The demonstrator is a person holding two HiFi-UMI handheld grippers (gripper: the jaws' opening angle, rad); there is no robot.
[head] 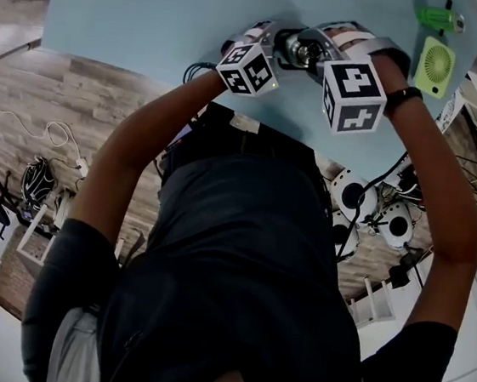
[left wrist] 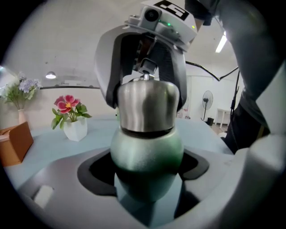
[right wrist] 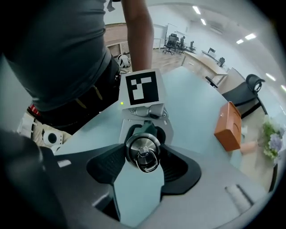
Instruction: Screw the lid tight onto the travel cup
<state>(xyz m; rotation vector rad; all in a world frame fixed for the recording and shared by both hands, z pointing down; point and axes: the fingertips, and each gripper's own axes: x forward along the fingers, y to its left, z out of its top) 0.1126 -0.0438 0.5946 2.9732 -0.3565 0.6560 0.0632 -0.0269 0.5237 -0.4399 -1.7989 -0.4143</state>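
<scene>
Far left of the travel cup (left wrist: 146, 152), in the L gripper view: brown box (left wrist: 13, 143) on the lt-blue table (left wrist: 53, 147). Next comes a white vase (left wrist: 75, 129) w/ pink flowers, nearer the cup but well apart from it.

Head view, left of the cup: L marker cube (head: 248, 67), just beside it.

L gripper (left wrist: 145, 172) is clenched on the cup's green body. Dark pads press it on both sides, and the jaws stand wide because the body is wide. Cup is held over the table btwn the two grippers, close in front of the person's chest. Whether its base touches anything, can't tell.

On top of the cup: steel lid (left wrist: 145, 105), seated on the mouth, w/ a thin dark band showing btwn steel and green. Can't tell if it's fully screwed down.

R gripper (right wrist: 142, 162) comes at the cup end-on, along its axis, and is clamped on the lid, w/ ribbed pads touching its rim on both sides. In the R gripper view the lid's top faces the camera, w/ a small metal ring (right wrist: 147, 159) lying on it. The green body peeks out just behind.

Right of the cup, head view: R marker cube (head: 352, 96), just beside. Further right is a lt-green fan (head: 435, 64) lying flat on the table near its edge, well apart from the cup.
</scene>
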